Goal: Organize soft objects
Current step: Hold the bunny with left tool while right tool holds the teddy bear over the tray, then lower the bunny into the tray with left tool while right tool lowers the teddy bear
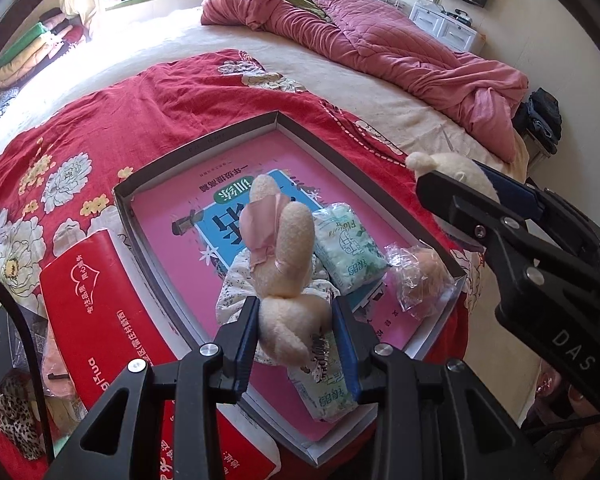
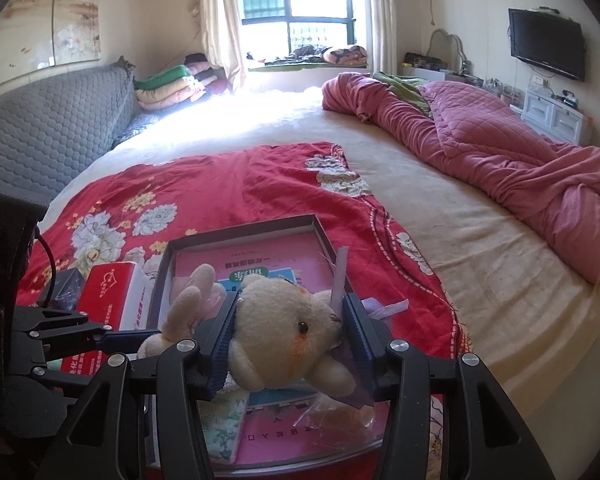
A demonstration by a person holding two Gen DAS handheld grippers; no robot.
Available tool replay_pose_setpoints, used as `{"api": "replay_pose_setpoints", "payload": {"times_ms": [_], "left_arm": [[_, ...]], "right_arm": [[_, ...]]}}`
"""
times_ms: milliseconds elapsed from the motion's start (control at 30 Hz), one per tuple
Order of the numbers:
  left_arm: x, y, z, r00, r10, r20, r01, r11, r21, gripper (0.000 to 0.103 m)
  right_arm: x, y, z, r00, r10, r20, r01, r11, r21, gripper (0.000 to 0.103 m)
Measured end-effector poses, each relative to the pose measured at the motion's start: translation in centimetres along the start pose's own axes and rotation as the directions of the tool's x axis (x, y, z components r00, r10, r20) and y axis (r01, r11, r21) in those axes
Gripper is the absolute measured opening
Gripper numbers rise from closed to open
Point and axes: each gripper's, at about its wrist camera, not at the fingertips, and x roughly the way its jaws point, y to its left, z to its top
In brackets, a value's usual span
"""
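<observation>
Left gripper (image 1: 296, 322): my pads pinch the cream plush toy (image 1: 288, 276) low on its body, bottom centre of the left wrist view; legs or ears stick up past the jaws.
Right gripper (image 2: 290, 338): clamped on the same toy's head (image 2: 284, 340), bottom centre of the right wrist view. I judge the two-point hold keeps the floppy toy from sagging as I place it.
Toy position: over the shallow box (image 1: 198, 146), above its near end, not yet resting flat.
Box contents: tissue pack (image 1: 346, 246) and clear bag (image 1: 418, 276) at the right side, on a pink book (image 1: 180, 240); so the toy probably belongs here.
Beside box: red tissue box (image 1: 100, 320), left, touching the wall.
Underneath: red floral cloth (image 1: 148, 100) on the bed.
Far: pink quilt (image 1: 400, 48), upper right.
</observation>
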Motion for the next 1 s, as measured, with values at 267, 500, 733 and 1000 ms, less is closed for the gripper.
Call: {"api": "replay_pose_setpoints", "payload": {"times_ms": [267,500,733,1000], "left_arm": [[0.6,0.6,-0.1,0.999,-0.035,-0.021,0.035,0.999,-0.015,0.037],[1.8,0.5,-0.1,0.999,-0.028,-0.039,0.028,1.0,-0.005,0.037],[2.1,0.4,-0.1,0.999,-0.024,-0.037,0.024,1.0,-0.004,0.038],[2.4,0.8,-0.2,0.999,-0.028,-0.044,0.028,1.0,0.001,0.039]], "right_arm": [[1.2,0.0,-0.3,0.999,-0.03,-0.031,0.03,0.999,-0.014,0.053],[2.2,-0.4,-1.0,0.996,-0.053,-0.071,0.052,0.998,-0.021,0.053],[2.3,-1.3,-1.1,0.997,-0.025,-0.068,0.026,0.999,0.022,0.053],[2.8,-1.3,-1.5,0.995,-0.039,-0.09,0.038,0.999,-0.012,0.053]]}}
